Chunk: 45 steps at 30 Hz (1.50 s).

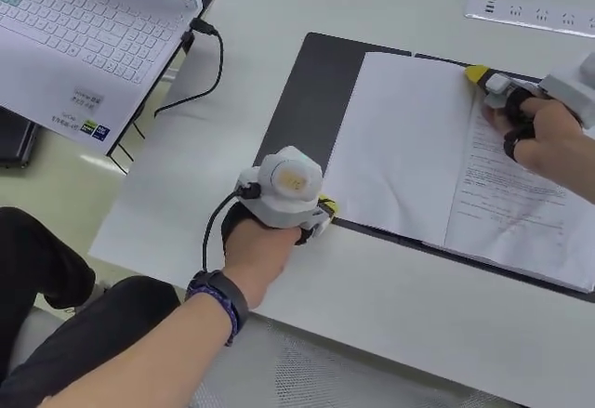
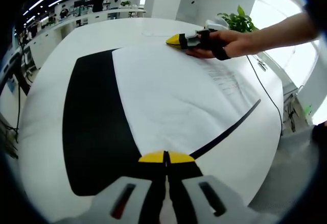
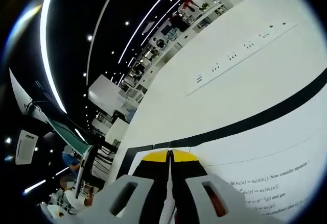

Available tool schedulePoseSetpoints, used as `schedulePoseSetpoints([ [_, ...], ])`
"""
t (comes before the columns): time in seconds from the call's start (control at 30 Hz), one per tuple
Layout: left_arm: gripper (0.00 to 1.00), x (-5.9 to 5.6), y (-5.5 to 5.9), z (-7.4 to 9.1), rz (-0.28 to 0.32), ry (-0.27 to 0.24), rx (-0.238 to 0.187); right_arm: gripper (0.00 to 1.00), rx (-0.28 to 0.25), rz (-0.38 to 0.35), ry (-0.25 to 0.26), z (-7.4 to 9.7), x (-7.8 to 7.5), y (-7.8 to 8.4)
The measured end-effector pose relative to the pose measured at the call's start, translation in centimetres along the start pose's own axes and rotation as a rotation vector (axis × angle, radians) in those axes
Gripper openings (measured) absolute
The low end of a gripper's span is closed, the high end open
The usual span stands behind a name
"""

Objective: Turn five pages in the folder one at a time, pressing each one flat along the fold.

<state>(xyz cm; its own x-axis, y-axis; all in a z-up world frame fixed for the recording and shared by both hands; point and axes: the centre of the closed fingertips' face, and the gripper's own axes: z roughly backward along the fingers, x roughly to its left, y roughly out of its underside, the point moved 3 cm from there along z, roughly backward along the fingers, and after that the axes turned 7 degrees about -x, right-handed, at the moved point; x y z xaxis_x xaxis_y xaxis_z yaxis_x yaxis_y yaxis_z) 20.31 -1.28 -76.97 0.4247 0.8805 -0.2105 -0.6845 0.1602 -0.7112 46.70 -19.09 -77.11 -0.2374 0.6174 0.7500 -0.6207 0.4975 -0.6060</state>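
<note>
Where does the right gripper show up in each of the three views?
Head view: right gripper at the upper right, tips at the top edge of the printed page.
Left gripper view: right gripper at top centre, beyond the page.
Right gripper view: right gripper rises from bottom centre, jaws together.
Shared landmark: the printed page's text, close to the gripper's yellow tips.

The black folder (image 1: 307,101) lies open on the table, blank page (image 1: 400,148) left, printed page (image 1: 511,204) right
</note>
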Motion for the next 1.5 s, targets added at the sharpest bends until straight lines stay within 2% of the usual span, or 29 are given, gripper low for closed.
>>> schedulePoseSetpoints([
  [0.13,0.0,0.0,0.0,-0.1,-0.001,0.0,0.002,0.0,-0.016,-0.014,-0.01,0.8,0.5,0.6],
  [0.4,0.0,0.1,0.0,0.0,0.0,0.0,0.002,0.0,-0.003,-0.019,-0.06,2.7,1.2,2.4],
  [0.6,0.0,0.0,-0.1,-0.1,0.0,0.001,0.003,0.0,0.01,-0.001,-0.088,5.1,3.6,4.0],
  [0.67,0.0,0.0,-0.1,-0.1,-0.001,0.001,0.002,0.0,0.013,-0.001,-0.096,5.2,3.1,4.1],
  [0.73,0.0,0.0,0.0,-0.1,-0.001,0.0,0.001,0.0,0.015,0.003,-0.103,6.0,4.0,4.5],
  [0.8,0.0,0.0,0.0,0.0,-0.003,0.001,0.001,0.0,0.02,0.004,-0.11,6.0,3.6,4.7],
  [1.07,0.0,-0.1,0.0,0.0,-0.005,0.003,0.002,0.0,0.026,0.008,-0.135,8.8,5.9,6.3],
  [1.13,0.0,0.0,0.1,-0.1,-0.005,0.002,0.001,0.0,0.039,0.013,-0.145,8.9,5.4,6.5],
  [1.27,0.0,0.0,0.1,-0.1,-0.007,0.001,0.001,0.0,0.048,0.015,-0.159,10.2,6.4,7.4],
  [1.5,0.0,-0.1,0.2,0.0,-0.005,0.001,-0.003,0.0,0.062,0.009,-0.182,11.5,6.4,8.6],
])
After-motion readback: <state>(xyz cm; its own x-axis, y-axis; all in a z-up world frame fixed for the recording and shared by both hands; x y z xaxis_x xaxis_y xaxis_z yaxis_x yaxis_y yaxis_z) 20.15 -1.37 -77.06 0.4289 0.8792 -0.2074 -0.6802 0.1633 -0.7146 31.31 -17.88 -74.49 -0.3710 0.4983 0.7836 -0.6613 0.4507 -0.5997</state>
